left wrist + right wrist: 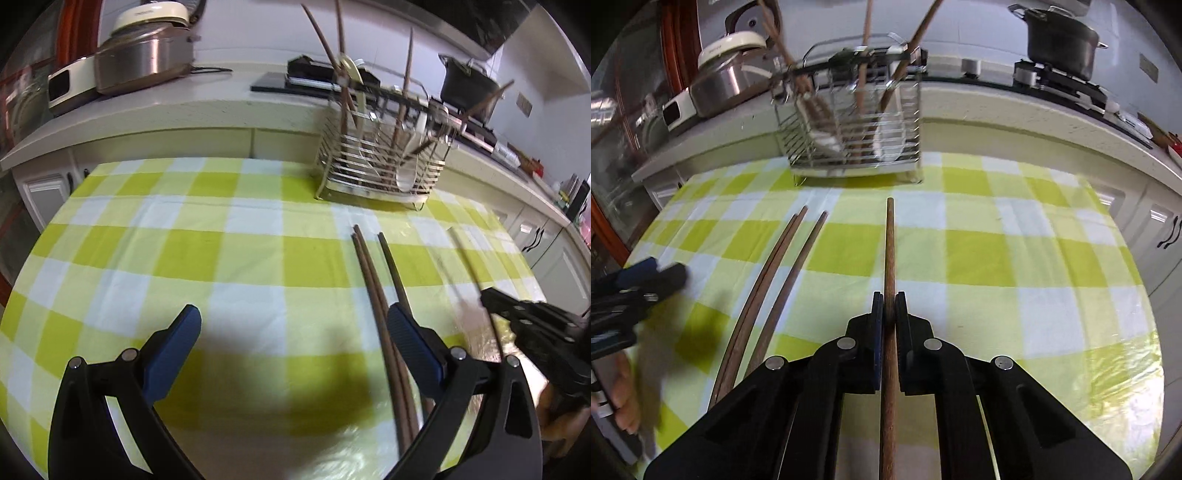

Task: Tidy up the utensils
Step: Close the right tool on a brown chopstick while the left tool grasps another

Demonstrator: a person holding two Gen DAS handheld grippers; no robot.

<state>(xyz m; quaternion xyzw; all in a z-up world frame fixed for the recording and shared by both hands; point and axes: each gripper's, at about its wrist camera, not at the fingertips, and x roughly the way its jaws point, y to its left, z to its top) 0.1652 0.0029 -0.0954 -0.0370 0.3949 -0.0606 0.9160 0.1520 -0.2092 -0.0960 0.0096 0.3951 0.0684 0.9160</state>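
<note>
Right claw [888, 301] is pinched tight on one brown chopstick [888, 251], gripped partway along so the free end runs straight fwd toward the wire utensil rack [855, 133] at upper centre of the right wrist view; that in-line hold prob makes it easy to tip the stick up and drop it into the rack w/o it swinging. Left claw [293, 328] is spread wide, nothing btwn its blue pads [173, 354], hovering low over the green-check cloth on the surface [147, 251]. Three more loose chopsticks [373, 280] lie on the cloth, lower right of centre in the left wrist view, roughly parallel and pointing at the rack; two touch along their length, the third sits just beside. They run under/alongside the left claw's right finger, so it looks staged to take the next one, though not yet closing. Rack stands at the far edge of the cloth, already holding several sticks leaning at diff angles plus a white spoon [406, 173]. Bkgd: rice cooker [144, 59] upper left, black pot [1060, 37] upper right on the stove. Judgement: task is partway, one stick in hand, three left on the cloth.
</note>
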